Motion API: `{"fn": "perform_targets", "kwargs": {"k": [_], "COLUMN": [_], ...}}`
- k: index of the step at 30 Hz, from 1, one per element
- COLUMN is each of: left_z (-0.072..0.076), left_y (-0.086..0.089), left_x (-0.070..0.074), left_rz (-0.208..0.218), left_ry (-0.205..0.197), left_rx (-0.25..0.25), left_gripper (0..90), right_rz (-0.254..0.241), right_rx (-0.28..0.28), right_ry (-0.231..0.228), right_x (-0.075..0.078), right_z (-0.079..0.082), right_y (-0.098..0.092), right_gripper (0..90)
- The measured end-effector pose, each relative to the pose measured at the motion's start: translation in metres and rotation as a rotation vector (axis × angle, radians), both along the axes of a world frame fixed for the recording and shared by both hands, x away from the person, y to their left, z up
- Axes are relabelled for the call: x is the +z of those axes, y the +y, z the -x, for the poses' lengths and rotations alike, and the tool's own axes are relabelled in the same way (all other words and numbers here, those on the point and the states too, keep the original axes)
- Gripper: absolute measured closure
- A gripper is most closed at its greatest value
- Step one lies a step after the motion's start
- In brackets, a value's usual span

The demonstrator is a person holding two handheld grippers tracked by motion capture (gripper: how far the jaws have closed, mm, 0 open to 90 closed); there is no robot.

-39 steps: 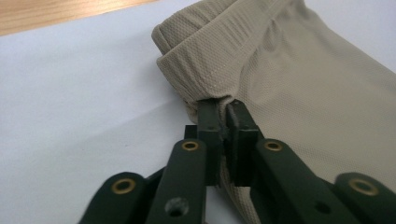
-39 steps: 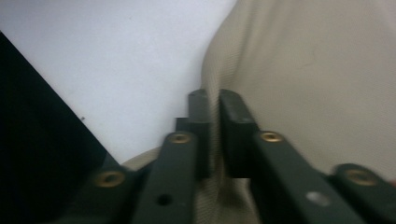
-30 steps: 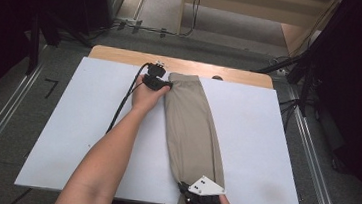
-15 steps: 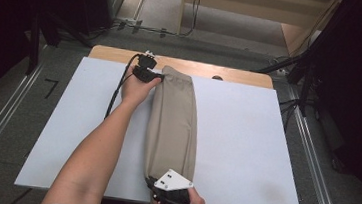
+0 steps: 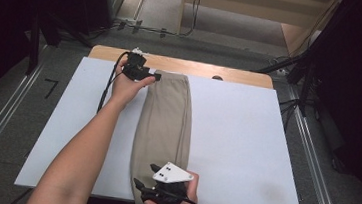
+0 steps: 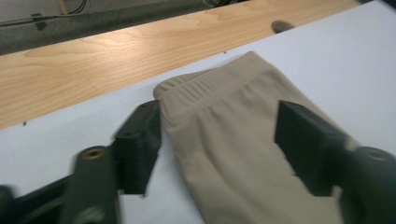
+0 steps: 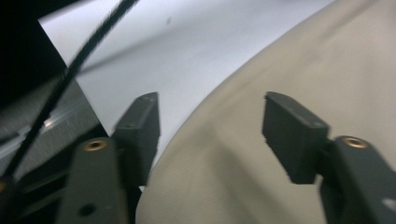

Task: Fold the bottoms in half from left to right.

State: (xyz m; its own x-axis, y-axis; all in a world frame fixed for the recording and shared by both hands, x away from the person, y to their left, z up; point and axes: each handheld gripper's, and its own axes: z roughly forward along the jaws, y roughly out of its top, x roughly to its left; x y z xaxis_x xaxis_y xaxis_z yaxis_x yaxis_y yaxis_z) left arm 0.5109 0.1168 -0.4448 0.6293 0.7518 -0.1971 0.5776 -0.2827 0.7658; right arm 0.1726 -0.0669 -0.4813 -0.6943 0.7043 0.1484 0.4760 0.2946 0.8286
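Beige trousers [image 5: 165, 123] lie folded lengthwise down the white board [image 5: 246, 138], and I've just spread both the left gripper [image 6: 217, 133] and right gripper [image 7: 210, 130], releasing waistband and hem, so this fold looks finished.

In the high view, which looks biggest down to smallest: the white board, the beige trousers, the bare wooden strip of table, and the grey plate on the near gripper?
1. white board
2. beige trousers
3. wooden strip, clearly less area than the trousers
4. grey plate, smallest though nearest the camera
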Motion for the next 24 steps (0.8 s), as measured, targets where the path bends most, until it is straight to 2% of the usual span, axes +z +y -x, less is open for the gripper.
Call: {"fn": "perform_targets", "kwargs": {"k": [3,4,5,8,9,11,14,15,16,19,21,24], "left_z": [0.024,0.032,0.046,0.084,0.094,0.124,0.162,0.171,0.186,0.220,0.239,0.276], "left_y": [0.014,0.018,0.022,0.031,0.033,0.034,0.031,0.030,0.028,0.024,0.026,0.033], "left_x": [0.010,0.012,0.015,0.017,0.017,0.014,0.006,0.003,-0.002,-0.012,-0.019,-0.032], "left_rz": [0.103,0.115,0.136,0.191,0.196,0.185,0.196,0.190,0.184,0.143,0.151,0.153], "left_ry": [-0.015,-0.024,-0.035,-0.057,-0.065,-0.087,-0.087,-0.086,-0.083,-0.086,-0.079,-0.085], "left_rx": [-0.032,-0.048,-0.076,-0.142,-0.151,-0.178,-0.221,-0.234,-0.253,-0.297,-0.311,-0.313], "left_gripper": [20.9,19.0,15.9,13.1,12.8,12.8,12.7,12.7,12.7,9.5,9.5,9.5], "right_rz": [-0.013,-0.007,-0.007,-0.043,-0.049,-0.036,-0.041,-0.042,-0.038,-0.025,-0.014,-0.003], "right_rx": [-0.004,-0.012,-0.016,-0.024,-0.035,-0.042,-0.065,-0.076,-0.074,-0.109,-0.129,-0.120], "right_ry": [-0.039,-0.050,-0.057,-0.068,-0.061,-0.050,-0.041,-0.032,-0.029,-0.031,-0.039,-0.029], "right_x": [0.006,0.007,0.008,0.008,0.007,0.005,0.004,0.004,0.004,0.001,0.000,-0.002], "right_z": [-0.003,-0.003,-0.004,-0.004,-0.004,-0.006,-0.005,-0.005,-0.004,0.000,0.004,0.009], "right_y": [-0.021,-0.028,-0.033,-0.060,-0.067,-0.076,-0.089,-0.093,-0.095,-0.100,-0.103,-0.104], "right_gripper": [21.1,16.2,14.8,12.3,11.8,6.8,0.6,0.5,0.0,0.0,0.0,2.5]}}
